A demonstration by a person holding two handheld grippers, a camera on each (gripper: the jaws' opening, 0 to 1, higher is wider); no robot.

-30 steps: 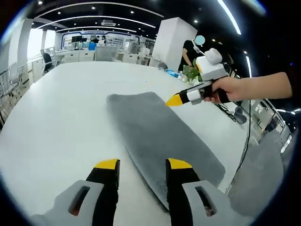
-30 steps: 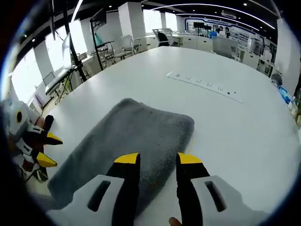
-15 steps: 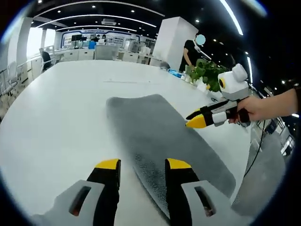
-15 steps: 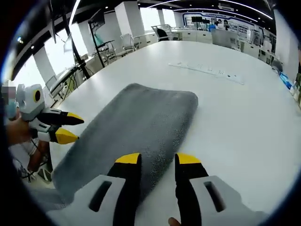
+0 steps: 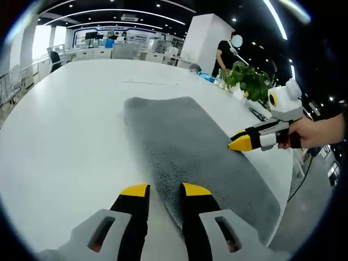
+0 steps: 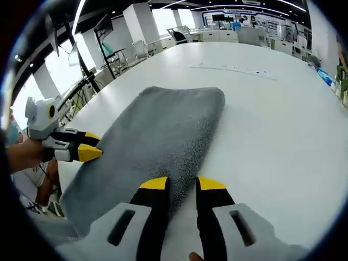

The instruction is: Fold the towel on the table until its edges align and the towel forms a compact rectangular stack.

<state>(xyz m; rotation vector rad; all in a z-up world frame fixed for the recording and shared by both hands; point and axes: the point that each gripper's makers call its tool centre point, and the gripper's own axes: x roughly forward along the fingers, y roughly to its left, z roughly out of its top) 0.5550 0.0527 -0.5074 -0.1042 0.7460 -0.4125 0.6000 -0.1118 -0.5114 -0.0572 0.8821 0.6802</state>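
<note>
With my left gripper (image 5: 163,190) and my right gripper (image 6: 182,184) each narrowly parted astride opposite long edges of the grey terry towel (image 5: 190,144), lying folded near the white worktop's (image 5: 65,125) edge, I judge I'm set to pinch and fold.

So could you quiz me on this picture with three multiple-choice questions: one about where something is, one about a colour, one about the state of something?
1. Where does the towel lie?
A. On the white table
B. On the floor
C. Over a chair

2. What colour is the towel?
A. Red
B. Grey
C. Yellow

3. How does the towel lie?
A. Rolled into a ball
B. Hanging in the air
C. Flat in a long strip

Answers:
1. A, it rests on the white tabletop in both views.
2. B, its pile is grey all over.
3. C, it lies flat, with the left gripper and the right gripper at opposite long edges.
</note>
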